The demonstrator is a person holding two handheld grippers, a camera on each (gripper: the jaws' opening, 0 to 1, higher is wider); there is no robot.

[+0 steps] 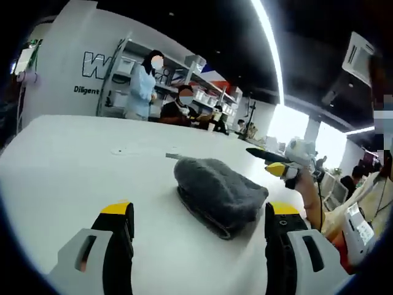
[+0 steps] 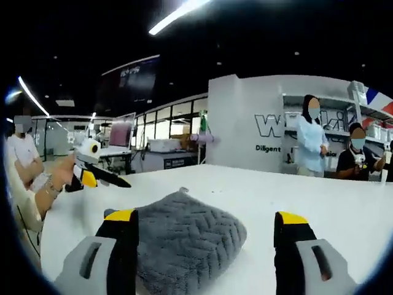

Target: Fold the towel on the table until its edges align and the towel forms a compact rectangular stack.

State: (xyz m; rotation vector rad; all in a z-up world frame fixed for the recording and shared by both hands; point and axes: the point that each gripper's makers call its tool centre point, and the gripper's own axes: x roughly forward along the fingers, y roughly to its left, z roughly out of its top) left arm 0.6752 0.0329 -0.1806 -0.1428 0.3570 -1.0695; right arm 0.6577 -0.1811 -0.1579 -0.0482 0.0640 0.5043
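Observation:
A grey towel (image 1: 218, 190) with a herringbone weave lies folded in a thick stack on the white table (image 1: 80, 166); its layered edge faces the left gripper view. My left gripper (image 1: 199, 210) is open, just short of the towel's near edge and apart from it. In the right gripper view the towel (image 2: 184, 236) lies low between the jaws of my open right gripper (image 2: 206, 216), which hold nothing. The right gripper (image 1: 274, 162) also shows beyond the towel, held by a hand (image 1: 307, 190). The left gripper (image 2: 93, 169) hovers past the towel's far left corner.
The white table (image 2: 344, 209) stretches wide around the towel. A small flat item (image 1: 174, 156) lies just behind the towel. People stand and sit by shelving (image 1: 123, 74) beyond the far edge. A person's arm and body (image 2: 24, 184) are at the left.

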